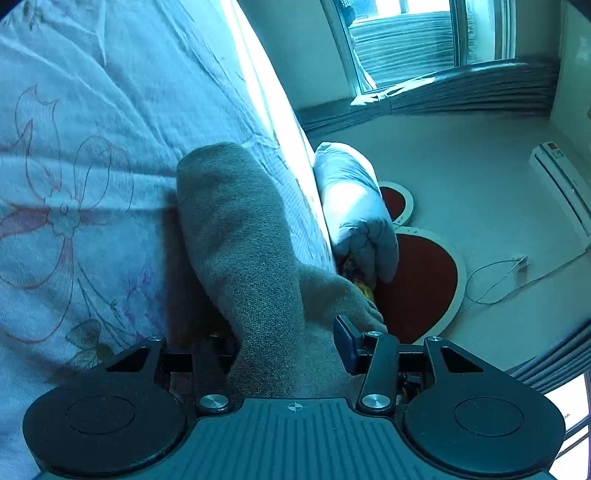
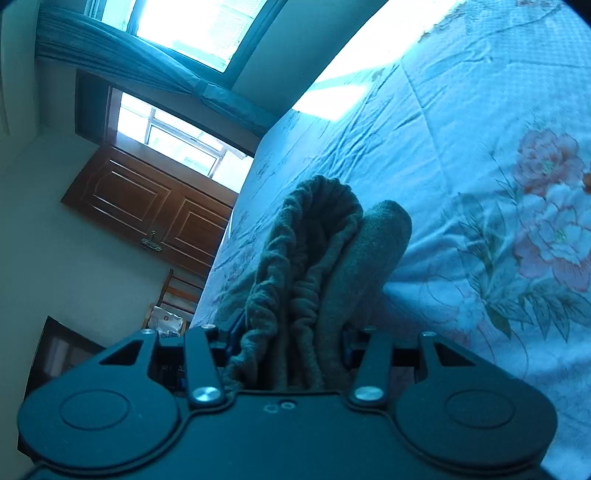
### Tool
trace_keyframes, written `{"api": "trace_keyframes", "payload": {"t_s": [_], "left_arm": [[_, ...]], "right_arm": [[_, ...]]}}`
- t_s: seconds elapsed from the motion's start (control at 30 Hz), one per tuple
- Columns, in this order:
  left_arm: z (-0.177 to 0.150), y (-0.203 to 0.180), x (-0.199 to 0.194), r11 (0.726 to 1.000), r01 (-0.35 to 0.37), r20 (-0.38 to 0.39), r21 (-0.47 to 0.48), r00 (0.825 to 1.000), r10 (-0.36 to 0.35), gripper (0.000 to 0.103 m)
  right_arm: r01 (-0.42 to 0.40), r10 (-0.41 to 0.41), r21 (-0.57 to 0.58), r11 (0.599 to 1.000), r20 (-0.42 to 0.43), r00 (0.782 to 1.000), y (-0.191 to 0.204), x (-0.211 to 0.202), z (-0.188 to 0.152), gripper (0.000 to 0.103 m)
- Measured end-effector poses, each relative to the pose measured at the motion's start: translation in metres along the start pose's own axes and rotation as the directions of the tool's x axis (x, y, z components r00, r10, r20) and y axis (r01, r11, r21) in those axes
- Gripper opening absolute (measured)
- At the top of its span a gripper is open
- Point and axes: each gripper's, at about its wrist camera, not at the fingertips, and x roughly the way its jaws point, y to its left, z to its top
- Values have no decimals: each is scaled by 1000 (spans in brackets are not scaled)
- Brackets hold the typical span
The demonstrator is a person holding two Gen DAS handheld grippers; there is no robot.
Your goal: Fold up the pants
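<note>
The grey-brown knit pants (image 1: 236, 229) lie on a floral bed sheet (image 1: 92, 147) and run back into my left gripper (image 1: 280, 343). Its right finger (image 1: 347, 343) presses the cloth from the side; the left finger is covered by fabric. In the right wrist view the gathered elastic waistband (image 2: 295, 258) and a folded layer of the pants (image 2: 373, 251) rise from between the fingers of my right gripper (image 2: 291, 343), which is shut on the bunched cloth. The bed sheet (image 2: 480, 147) spreads out behind it.
Past the bed's edge are a rolled pale quilt (image 1: 354, 206), red round shapes with white rims (image 1: 417, 280), a loose cable (image 1: 495, 280) and a white air-conditioner unit (image 1: 561, 184). A wooden door (image 2: 147, 203), a chair (image 2: 181, 291) and bright windows (image 2: 192, 29) show beyond the bed.
</note>
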Motion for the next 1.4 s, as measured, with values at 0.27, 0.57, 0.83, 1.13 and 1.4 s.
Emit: {"api": "trace_keyframes", "payload": {"t_s": [0.27, 0.57, 0.83, 1.13, 1.4], "left_arm": [[108, -2, 3, 998, -31, 88, 48, 996, 27, 48], [122, 8, 15, 834, -487, 168, 260, 873, 458, 86], [98, -12, 33, 635, -671, 289, 384, 740, 607, 103], [9, -50, -60, 551, -771, 373, 321, 637, 675, 103], [-125, -99, -132, 570, -763, 435, 304, 644, 629, 103]], "right_arm": [[-93, 92, -30, 995, -36, 995, 12, 97, 97, 40], [213, -211, -124, 969, 31, 977, -30, 124, 87, 68], [331, -327, -157, 930, 54, 944, -20, 123, 72, 86], [433, -390, -222, 873, 216, 895, 35, 10, 15, 97], [491, -445, -382, 783, 208, 871, 104, -51, -116, 97]]}}
